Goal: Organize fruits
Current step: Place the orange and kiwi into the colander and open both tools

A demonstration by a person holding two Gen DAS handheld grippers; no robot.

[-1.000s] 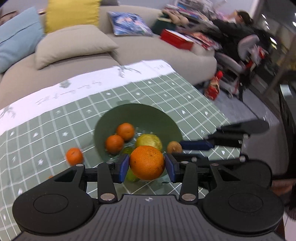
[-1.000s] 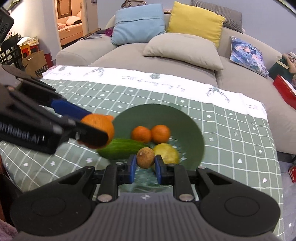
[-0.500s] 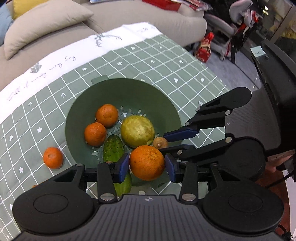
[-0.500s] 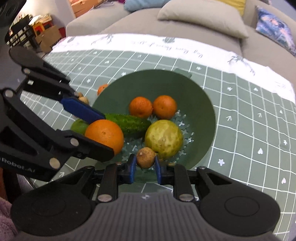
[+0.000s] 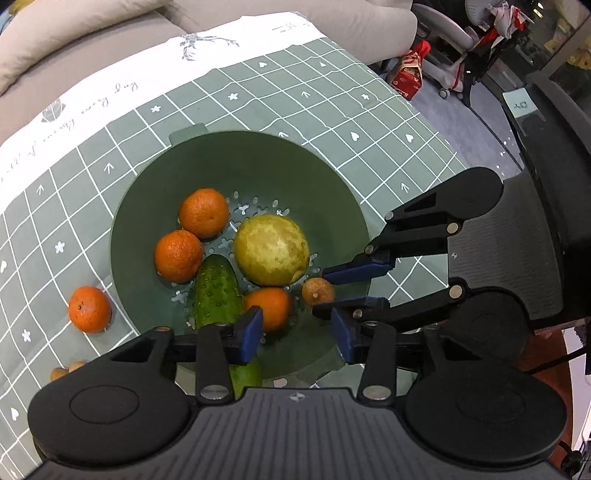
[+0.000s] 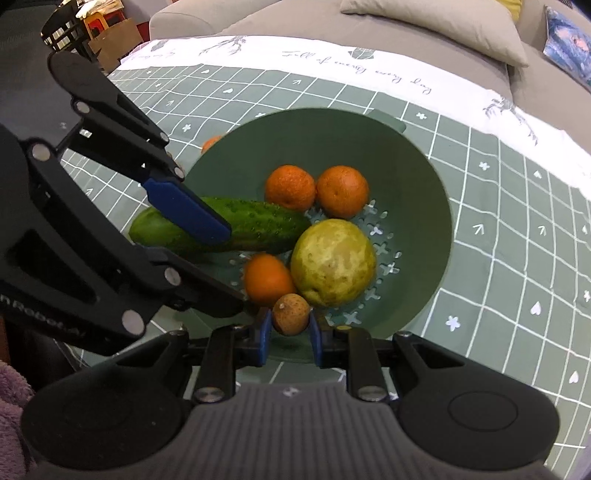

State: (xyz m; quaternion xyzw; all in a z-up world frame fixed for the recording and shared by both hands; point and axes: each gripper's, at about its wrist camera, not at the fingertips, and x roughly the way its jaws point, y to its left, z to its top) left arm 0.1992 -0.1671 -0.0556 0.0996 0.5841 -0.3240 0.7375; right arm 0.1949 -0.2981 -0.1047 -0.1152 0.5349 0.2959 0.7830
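Note:
A green colander bowl holds two oranges, a yellow-green round fruit, a cucumber and a third orange. My left gripper is open and empty just above the bowl's near rim; it also shows in the right wrist view. My right gripper is shut on a small brown fruit over the bowl's edge.
The bowl stands on a green checked tablecloth. One orange and two small brown fruits lie on the cloth left of the bowl. A sofa with cushions is behind the table; a black chair is to the right.
My left gripper opened and let go of the orange, which now lies in the bowl beside the cucumber. Both grippers moved closer over the bowl. The right gripper still holds the small brown fruit.

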